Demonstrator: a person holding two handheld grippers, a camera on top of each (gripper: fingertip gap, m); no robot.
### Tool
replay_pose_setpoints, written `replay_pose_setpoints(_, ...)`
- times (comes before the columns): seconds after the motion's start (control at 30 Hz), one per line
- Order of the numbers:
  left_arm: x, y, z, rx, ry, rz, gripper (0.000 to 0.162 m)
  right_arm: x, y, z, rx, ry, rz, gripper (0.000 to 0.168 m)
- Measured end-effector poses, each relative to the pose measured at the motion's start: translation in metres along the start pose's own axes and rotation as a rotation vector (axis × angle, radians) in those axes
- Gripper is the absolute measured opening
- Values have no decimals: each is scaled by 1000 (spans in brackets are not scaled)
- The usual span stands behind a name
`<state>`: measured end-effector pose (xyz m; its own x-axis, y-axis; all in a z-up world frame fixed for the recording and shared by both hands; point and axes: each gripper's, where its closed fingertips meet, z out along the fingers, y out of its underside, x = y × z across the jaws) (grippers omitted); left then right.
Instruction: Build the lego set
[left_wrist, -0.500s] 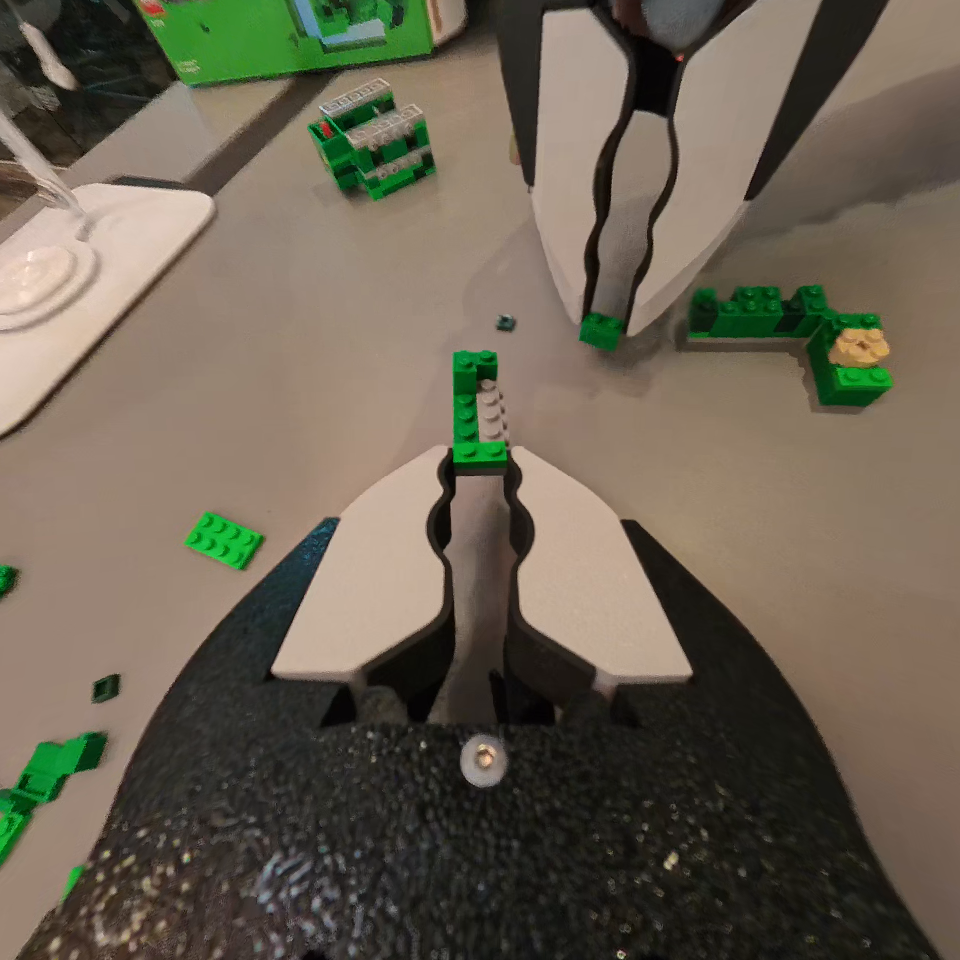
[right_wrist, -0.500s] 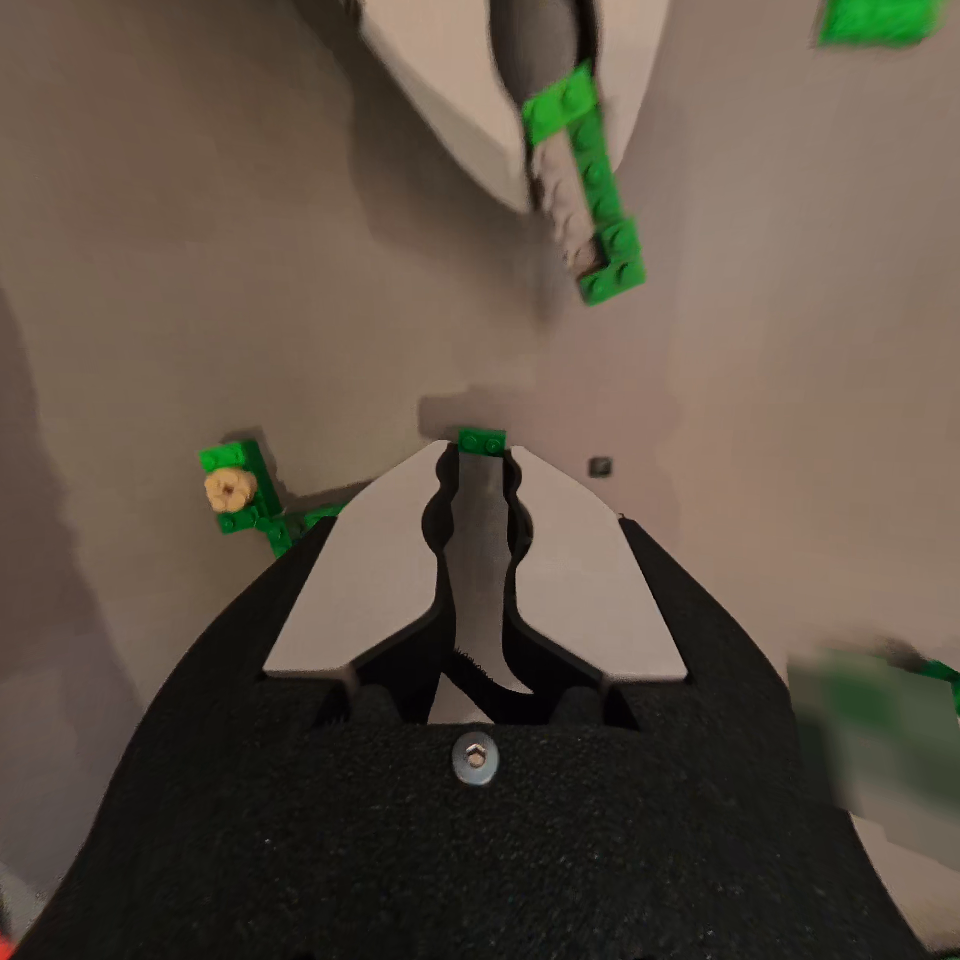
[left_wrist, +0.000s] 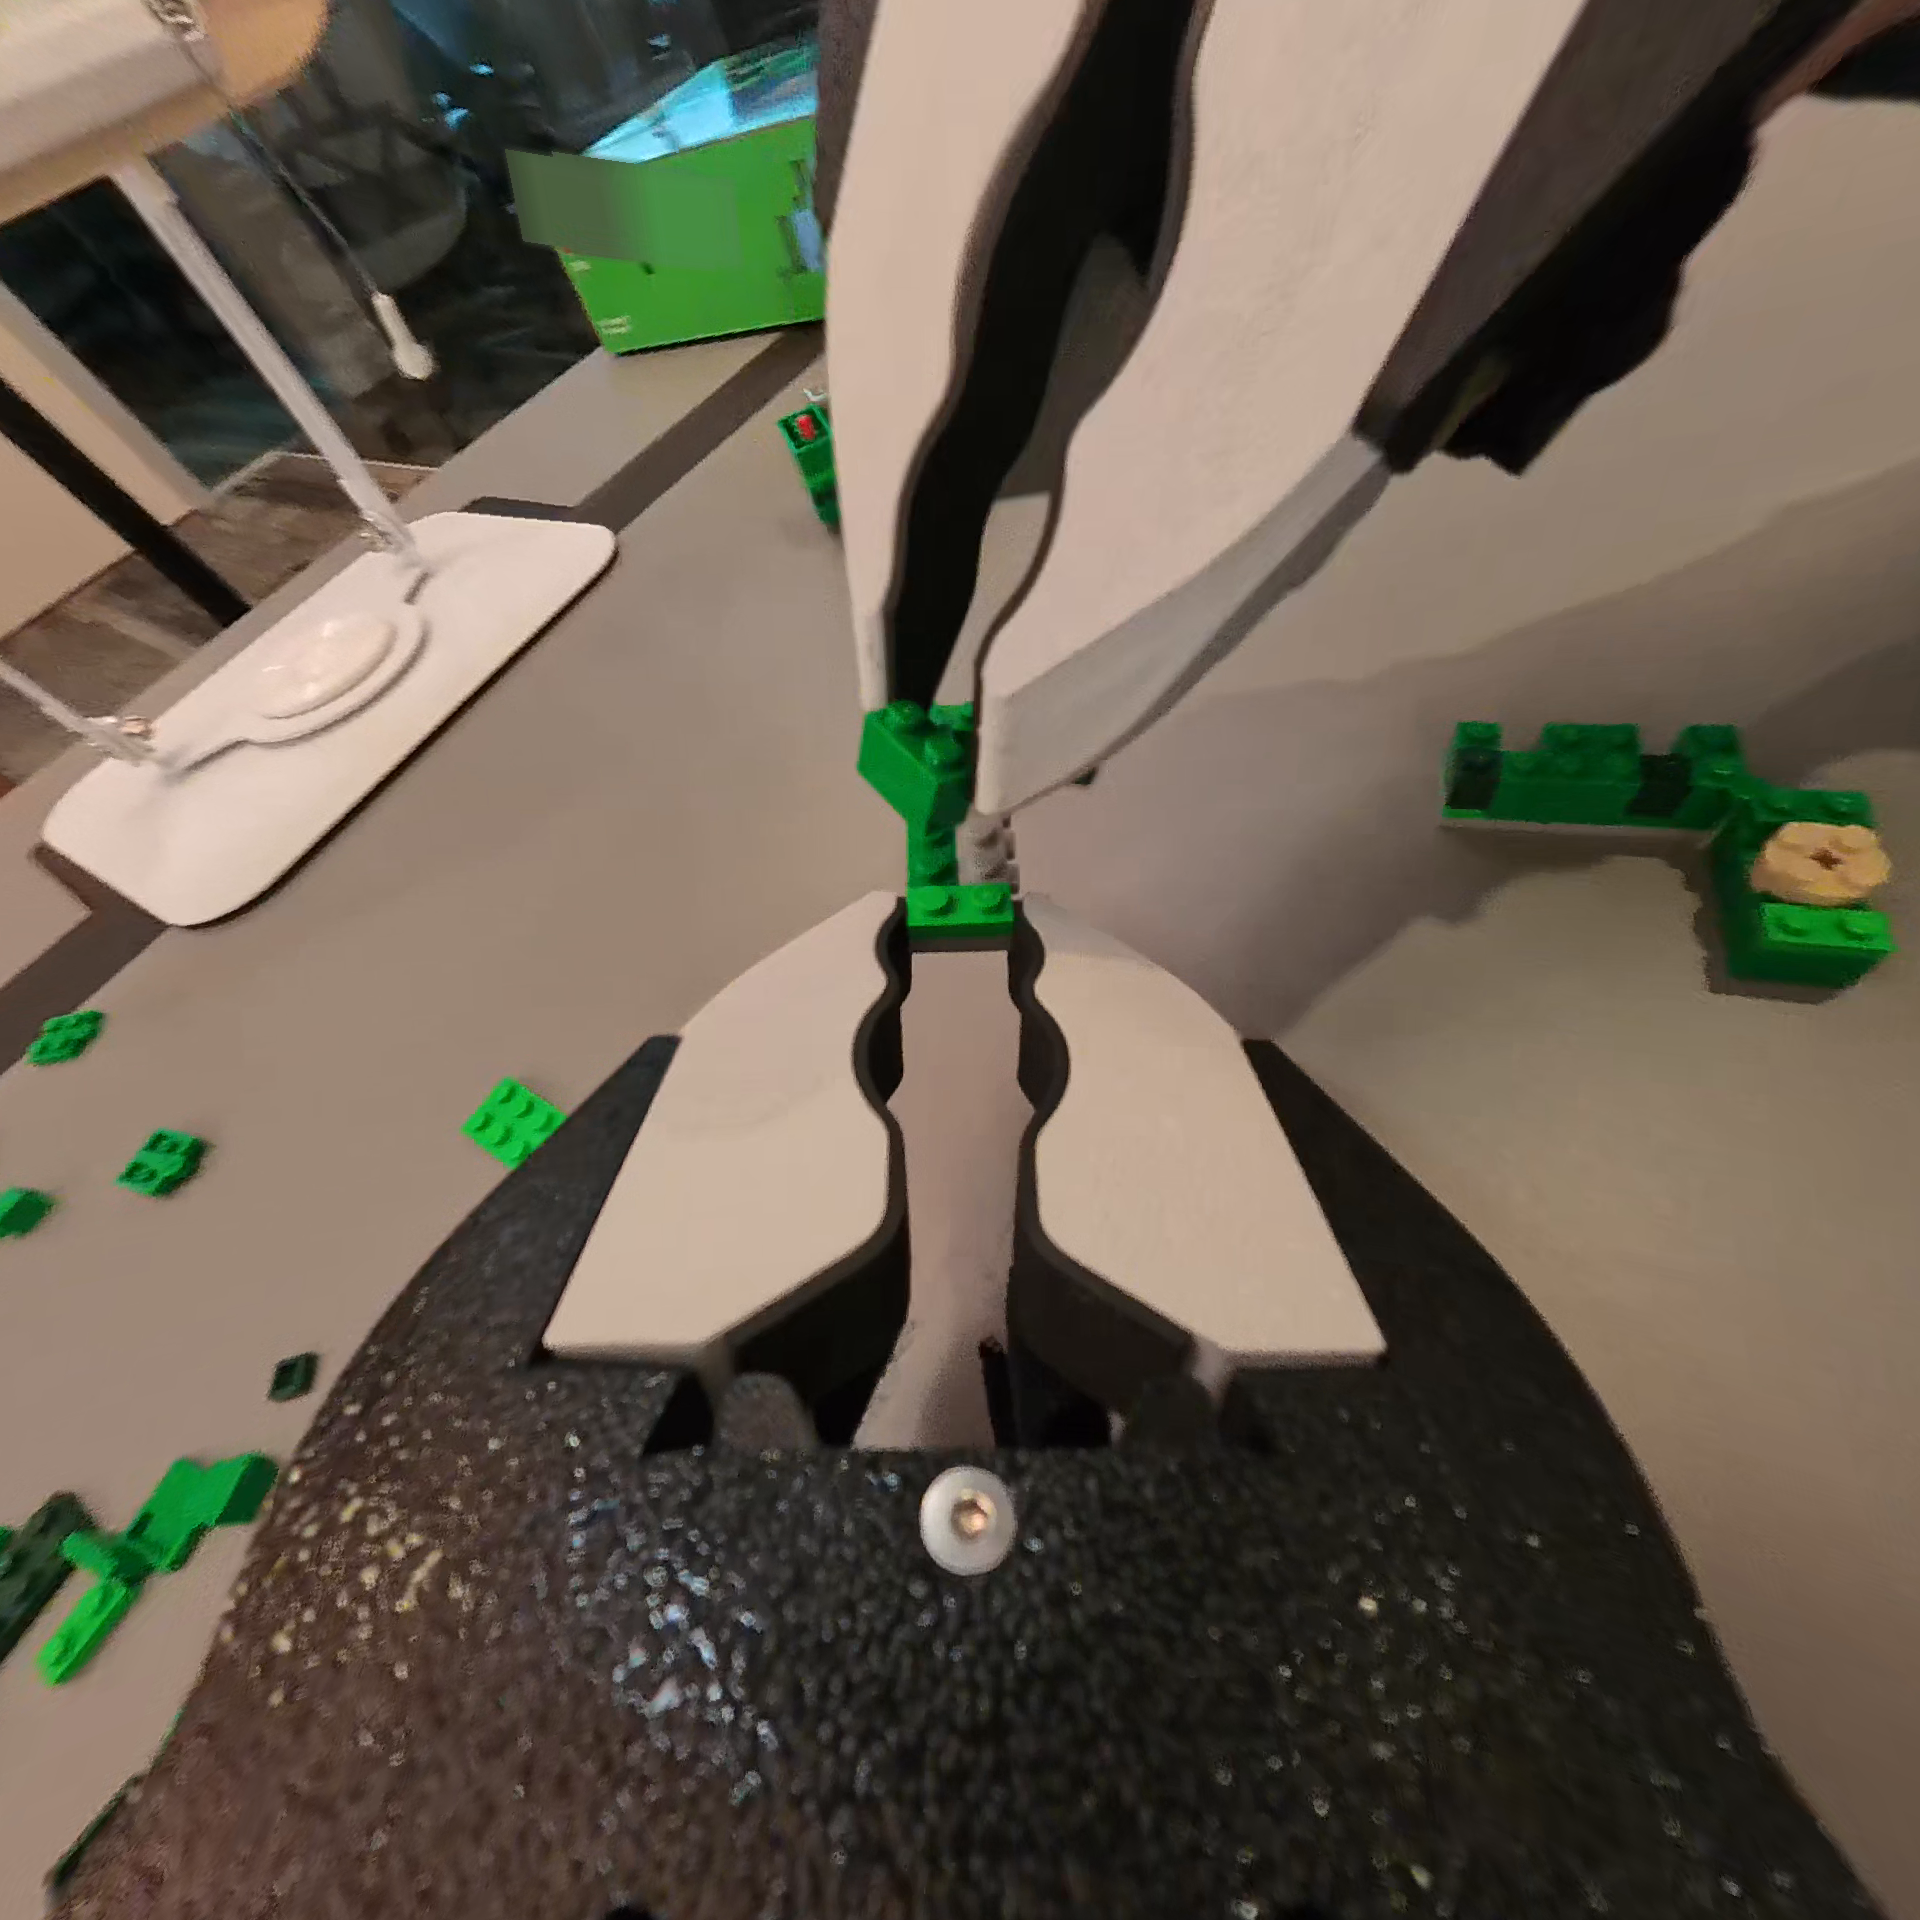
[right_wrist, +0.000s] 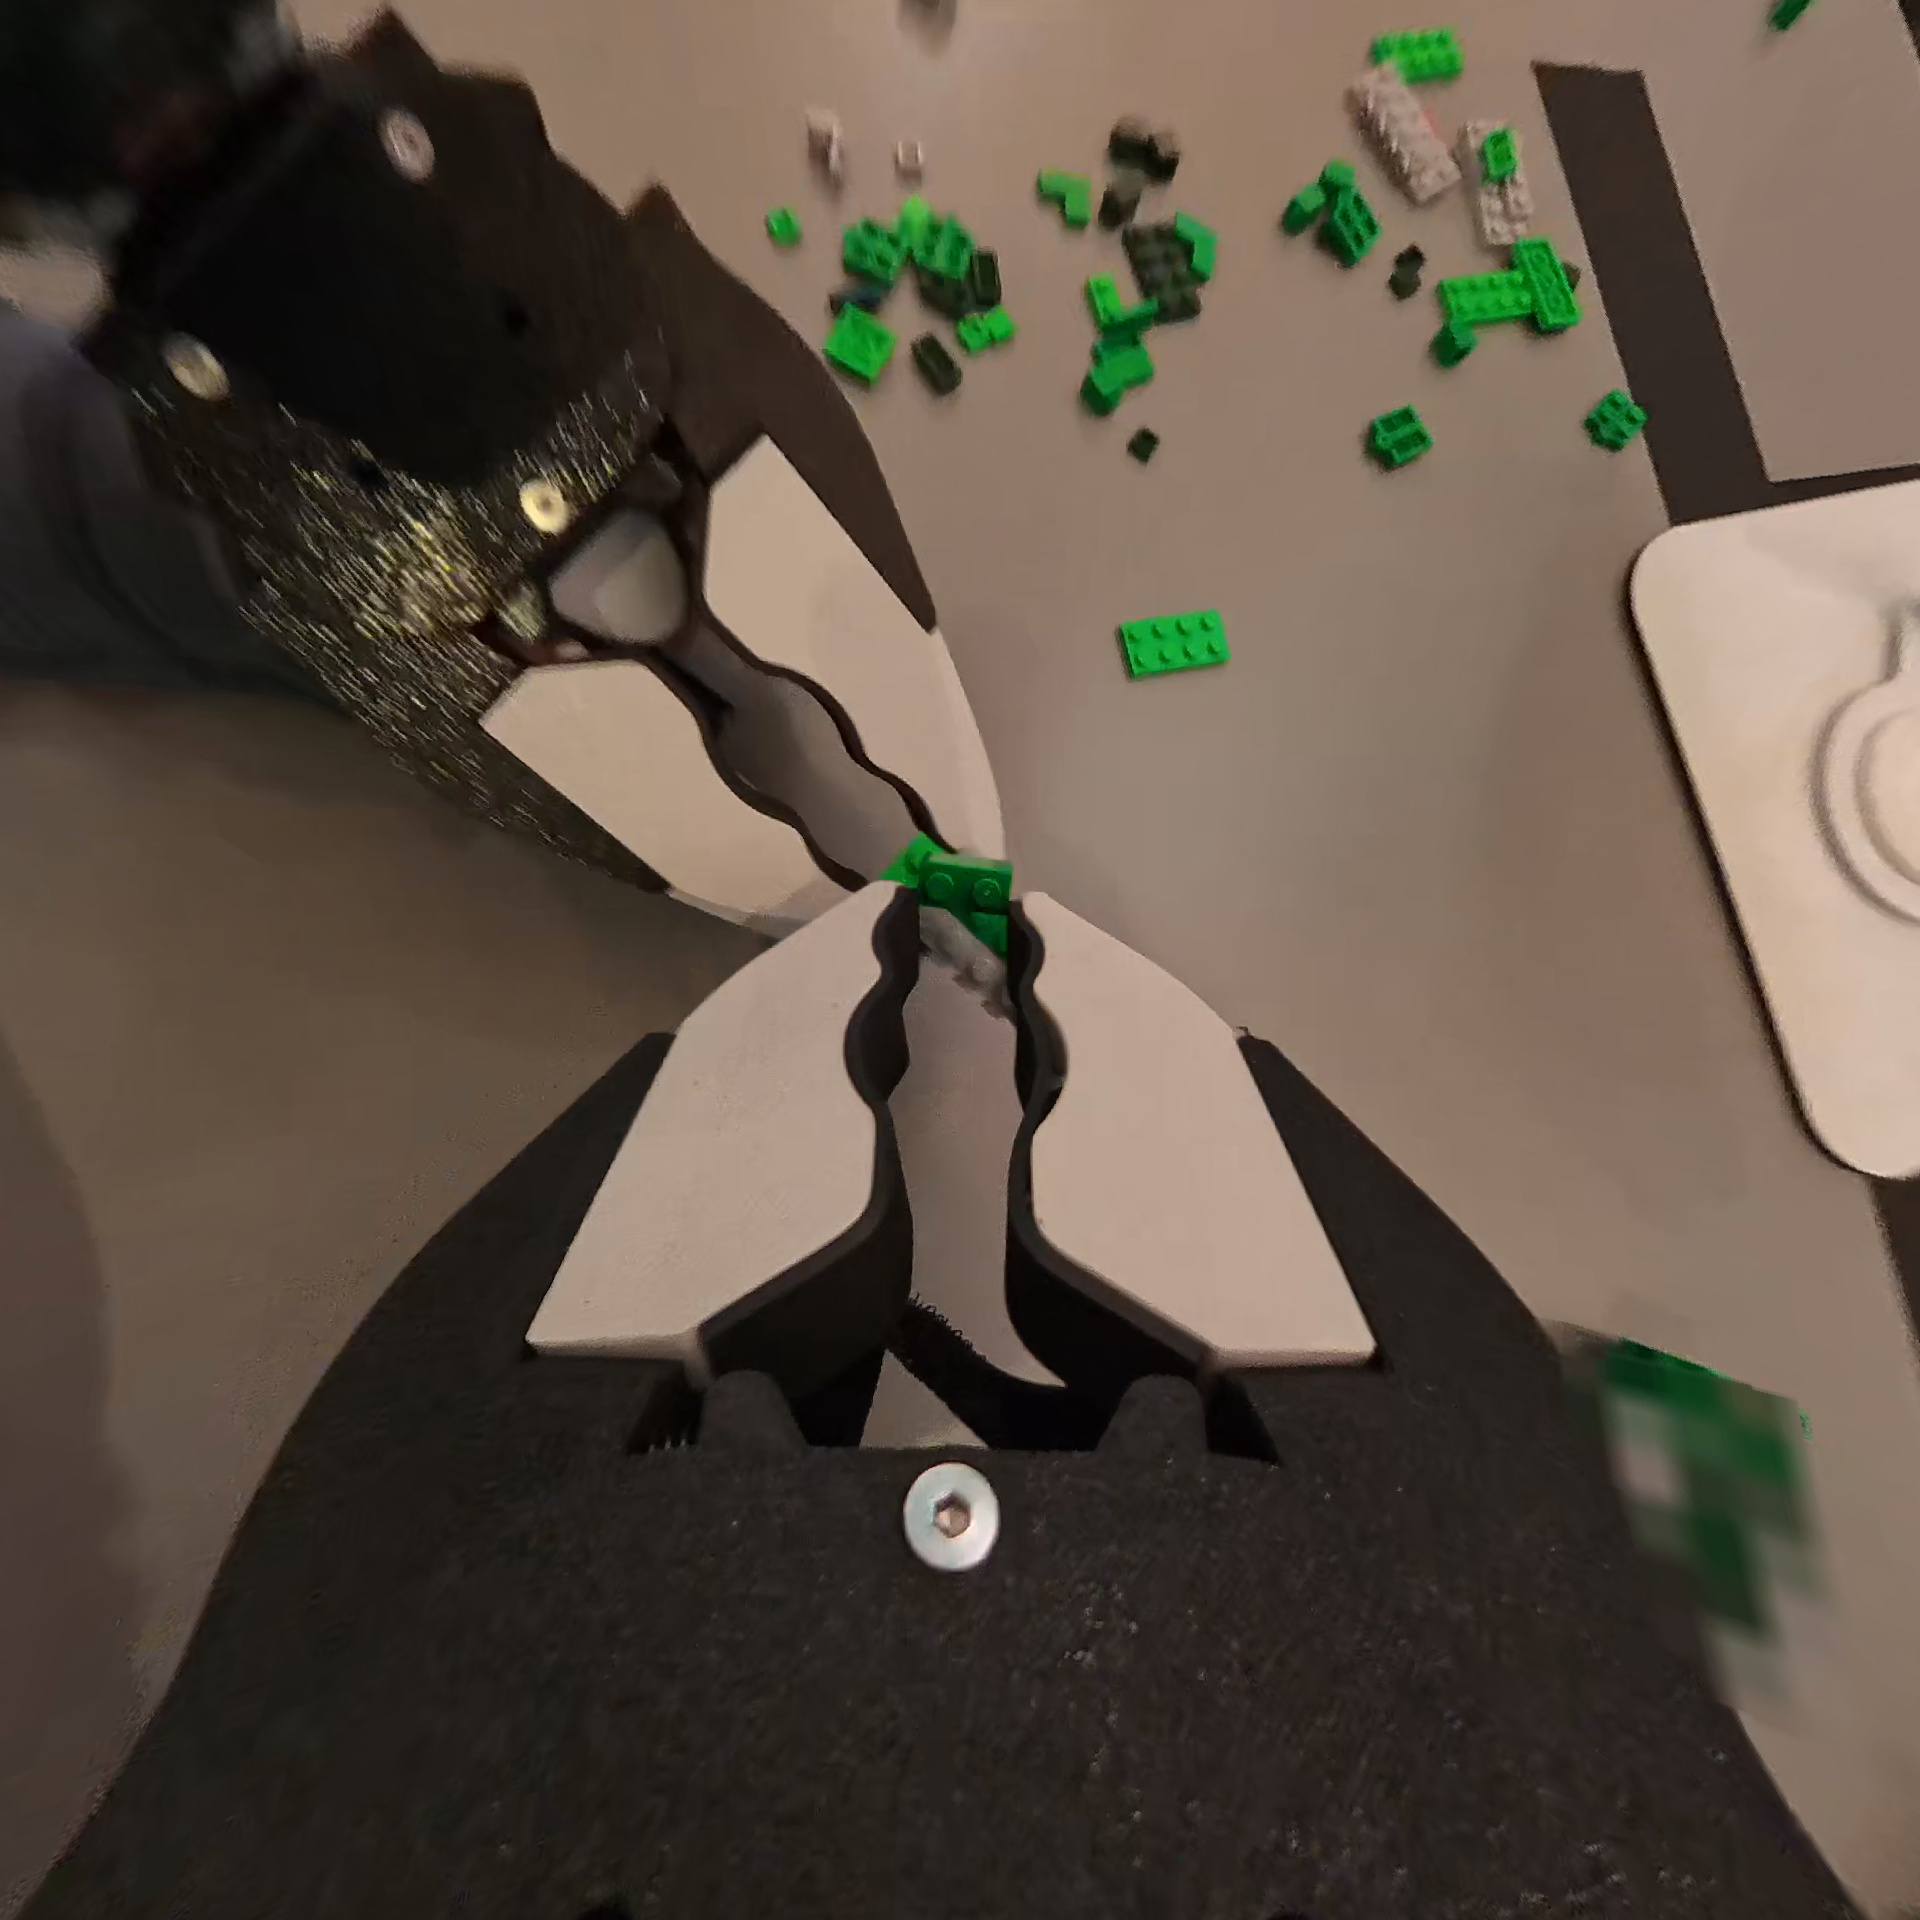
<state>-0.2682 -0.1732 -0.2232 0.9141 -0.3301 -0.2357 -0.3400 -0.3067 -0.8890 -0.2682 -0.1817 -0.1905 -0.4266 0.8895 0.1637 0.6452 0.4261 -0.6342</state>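
Left wrist view: left tongs (left_wrist: 958, 914) grip the near end of a narrow green-and-grey studded strip (left_wrist: 951, 847); long axis runs straight ahead. Right tongs (left_wrist: 935, 717), opposite, clamp a small green brick (left_wrist: 914, 743) at its far end. Grey bench (left_wrist: 623, 831) alongside is open.

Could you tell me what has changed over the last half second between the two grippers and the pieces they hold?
The right gripper carried its small green brick across onto the far end of the green and grey strip held by the left gripper. Both stayed shut; the L-shaped assembly stayed on the table.
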Motion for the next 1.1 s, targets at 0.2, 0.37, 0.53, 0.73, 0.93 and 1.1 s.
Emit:
replay_pose_setpoints(0.2,10,4,3,-25,76,13,17,-9,12,6,-118,-92,1,15)
replay_pose_setpoints(0.37,16,4,1,-22,134,15,17,-12,20,8,-192,-131,-46,15)
replay_pose_setpoints(0.53,20,4,1,-25,161,22,17,-13,22,8,-221,-149,-37,18)
replay_pose_setpoints(0.73,20,3,0,-9,180,6,17,-16,24,7,-223,-169,-36,22)
replay_pose_setpoints(0.93,20,2,-1,-7,179,0,17,-15,24,2,-195,-174,-56,22)
replay_pose_setpoints(1.1,-8,9,-2,-34,12,-54,17,-16,22,-10,-100,-178,-65,14)
